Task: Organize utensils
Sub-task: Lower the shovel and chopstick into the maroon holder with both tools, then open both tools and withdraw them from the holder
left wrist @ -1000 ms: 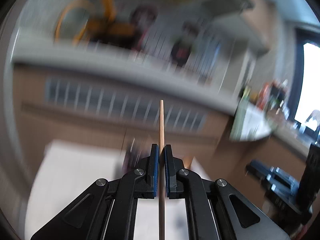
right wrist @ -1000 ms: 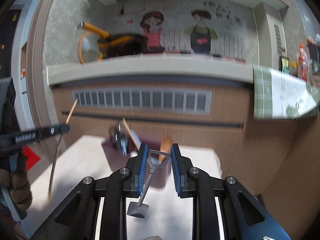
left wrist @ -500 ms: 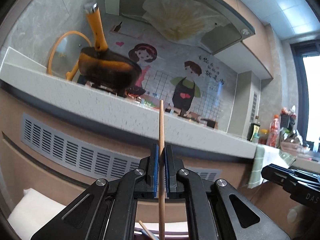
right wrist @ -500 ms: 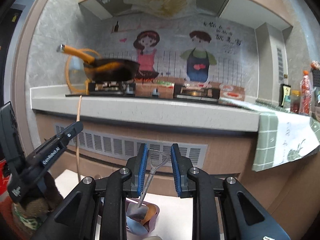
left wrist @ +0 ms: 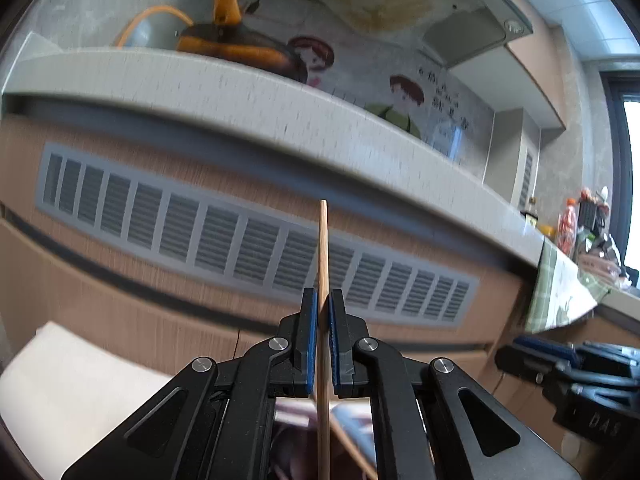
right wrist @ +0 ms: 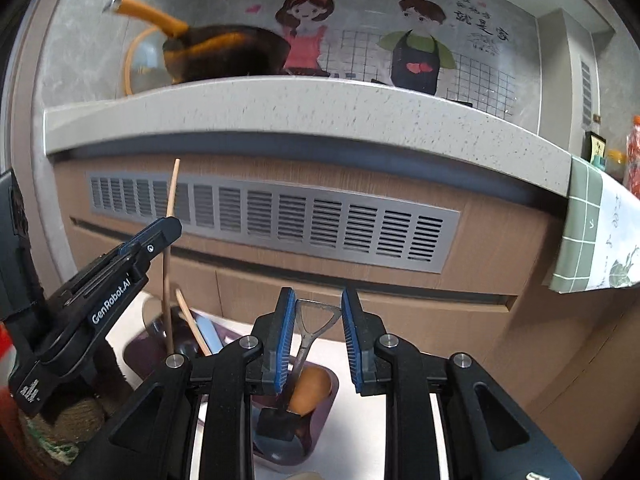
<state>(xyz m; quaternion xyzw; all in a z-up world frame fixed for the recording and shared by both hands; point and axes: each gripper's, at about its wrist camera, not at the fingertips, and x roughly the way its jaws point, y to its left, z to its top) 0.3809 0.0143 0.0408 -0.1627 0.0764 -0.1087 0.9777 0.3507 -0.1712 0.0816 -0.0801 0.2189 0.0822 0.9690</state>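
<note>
Right, my left gripper (left wrist: pixel 323 312) is pinched tight on a chopstick (left wrist: pixel 323 248), which stands upright between the blue pads (left wrist: pixel 311 344), its top well above them and its lower end running down past the fingers. From the right wrist view I see the same gripper (right wrist: pixel 160 236) coming in from the left, holding that chopstick (right wrist: pixel 170 216) over the left end of the caddy (right wrist: pixel 320 420), a dark purple holder sitting on the white table (right wrist: pixel 360 432). The chopstick's lower end reaches down into the caddy's left part; whether it touches the bottom I cannot tell. Just beside it in the caddy lean another chopstick (right wrist: pixel 192 326) and a pale blue handle (right wrist: pixel 210 334). My right gripper (right wrist: pixel 318 308) is partly closed on a metal utensil (right wrist: pixel 308 332): the triangular loop at its handle top spans the gap between the pads, and the stem slants down to a dark square head hanging over the caddy's right part, just in front of an orange spoon (right wrist: pixel 310 390) lying in it. Behind the caddy runs a cabinet front with a grey vent grille (right wrist: pixel 272 220), and above that the counter (right wrist: pixel 304 108) with a dark wok (right wrist: pixel 228 52) on top. In the left wrist view the caddy is only a blurred dark patch under the fingers.
</note>
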